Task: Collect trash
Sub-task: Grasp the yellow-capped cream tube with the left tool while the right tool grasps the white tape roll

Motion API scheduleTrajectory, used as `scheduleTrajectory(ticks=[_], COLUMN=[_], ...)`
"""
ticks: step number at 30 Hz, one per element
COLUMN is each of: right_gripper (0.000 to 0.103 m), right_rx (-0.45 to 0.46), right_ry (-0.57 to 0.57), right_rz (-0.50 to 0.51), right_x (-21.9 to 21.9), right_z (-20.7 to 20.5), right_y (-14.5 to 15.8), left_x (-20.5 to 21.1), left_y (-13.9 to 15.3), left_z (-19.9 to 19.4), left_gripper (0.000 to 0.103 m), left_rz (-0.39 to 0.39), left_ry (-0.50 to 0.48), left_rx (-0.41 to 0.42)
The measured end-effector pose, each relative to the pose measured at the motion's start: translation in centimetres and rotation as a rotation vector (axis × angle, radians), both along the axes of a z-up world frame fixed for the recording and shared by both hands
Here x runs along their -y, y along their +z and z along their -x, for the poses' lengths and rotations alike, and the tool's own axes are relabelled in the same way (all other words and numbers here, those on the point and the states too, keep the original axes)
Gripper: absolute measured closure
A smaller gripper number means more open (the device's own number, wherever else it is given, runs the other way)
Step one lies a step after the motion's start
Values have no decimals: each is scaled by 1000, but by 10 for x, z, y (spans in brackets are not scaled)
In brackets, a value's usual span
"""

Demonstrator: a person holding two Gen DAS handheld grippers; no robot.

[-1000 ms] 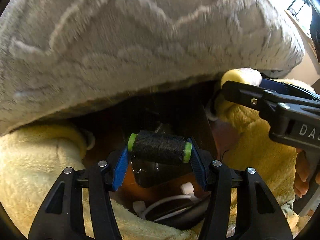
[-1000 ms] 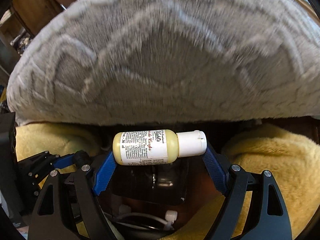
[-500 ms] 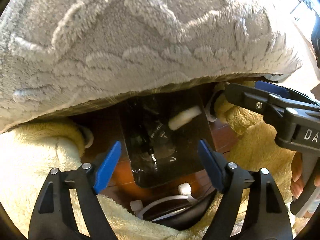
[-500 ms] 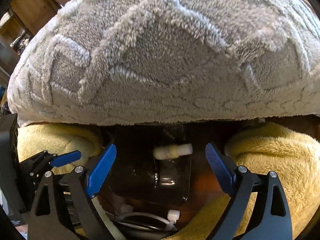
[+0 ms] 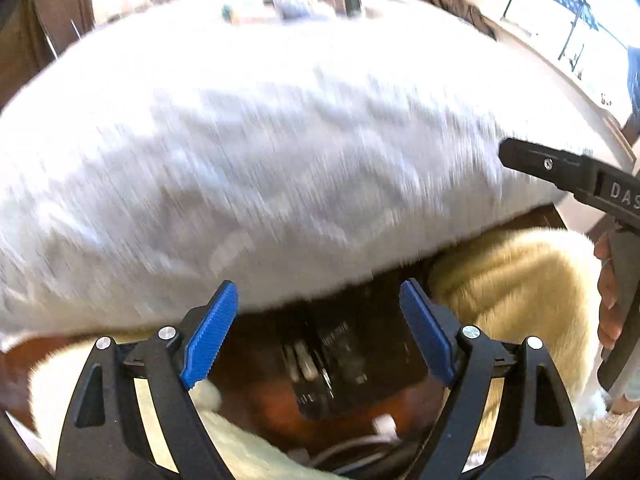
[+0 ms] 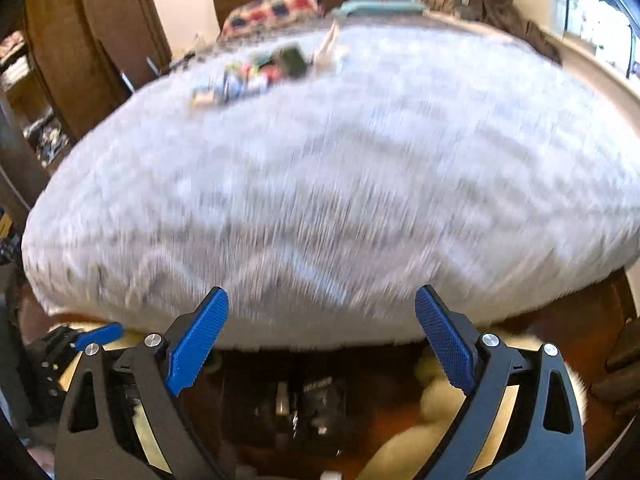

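We have dropped the spool and bottle into the dark bin (image 5: 340, 360) below the bed (image 5: 280, 160), so both grippers, left (image 5: 320, 340) and right (image 6: 320, 344), now gape empty, lifting toward remaining litter (image 6: 256, 72).

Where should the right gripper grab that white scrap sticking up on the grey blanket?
Probably its raised upper part, coming from above with the open right gripper: the white scrap seems to stand up off the grey blanket, beside the colourful litter. Blur hides finer detail.
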State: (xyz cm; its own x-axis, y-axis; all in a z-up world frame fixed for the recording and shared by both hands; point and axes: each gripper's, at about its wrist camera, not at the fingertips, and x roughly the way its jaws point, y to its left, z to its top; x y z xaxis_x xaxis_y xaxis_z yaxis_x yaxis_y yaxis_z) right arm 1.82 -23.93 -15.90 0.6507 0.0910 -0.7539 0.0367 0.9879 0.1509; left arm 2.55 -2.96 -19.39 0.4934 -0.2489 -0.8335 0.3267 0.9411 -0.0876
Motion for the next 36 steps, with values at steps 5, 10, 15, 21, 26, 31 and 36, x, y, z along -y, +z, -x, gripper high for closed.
scheduleTrajectory(ticks=[5, 10, 15, 21, 26, 31, 36], right_gripper=[8, 8, 8, 9, 18, 22, 23], right_rx=[73, 78, 38, 20, 8, 5, -1], right_ry=[-23, -40, -50, -65, -59, -60, -50], right_rz=[55, 41, 71, 80, 86, 88, 95], right_x=[14, 21, 22, 23, 21, 22, 18], right_z=[-32, -84, -131, -177, -201, -222, -240], right_y=[26, 31, 23, 9, 4, 0, 0], left_x=[-7, -6, -2, 7, 16, 23, 26], left_y=[39, 52, 50, 43, 32, 26, 23], left_z=[-33, -78, -128, -185, -222, -244, -264], left_gripper=[24, 21, 20, 20, 20, 20, 19], left_rz=[-25, -56, -48, -56, -78, -103, -103], left_ry=[38, 75, 120, 95, 71, 48, 42], left_rx=[119, 173, 157, 121, 101, 101, 95])
